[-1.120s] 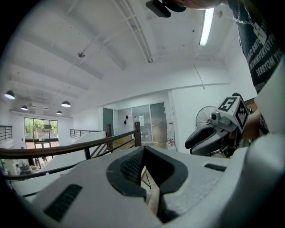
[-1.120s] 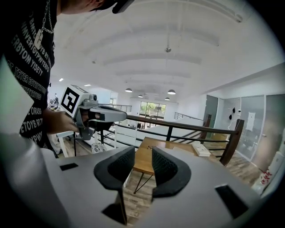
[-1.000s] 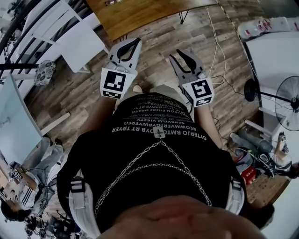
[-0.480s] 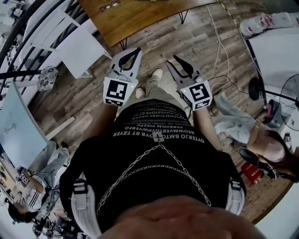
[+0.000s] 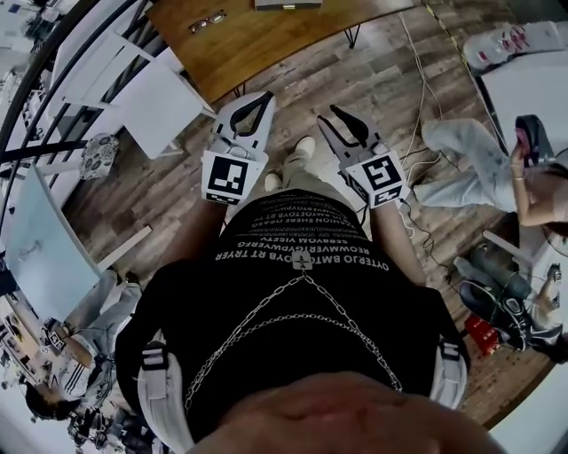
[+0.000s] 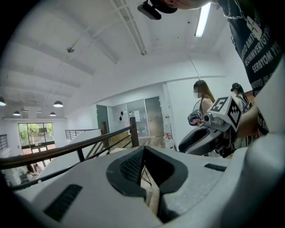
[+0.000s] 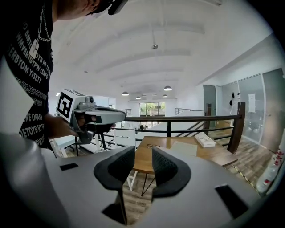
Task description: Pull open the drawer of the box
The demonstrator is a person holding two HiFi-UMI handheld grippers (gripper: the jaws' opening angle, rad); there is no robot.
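Head view: left tool (image 5: 261,98) closed, right tool (image 5: 329,115) parted (empty).

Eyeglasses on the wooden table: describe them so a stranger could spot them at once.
Look at the wooden table at the head view's top. The eyeglasses lie near its left end on bare wood, small, thin and dark-framed, unlike the broad flat item further right.

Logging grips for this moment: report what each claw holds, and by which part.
Nothing is held. The left claw has its jaws together with nothing in them; the right claw has its jaws apart with nothing between them.
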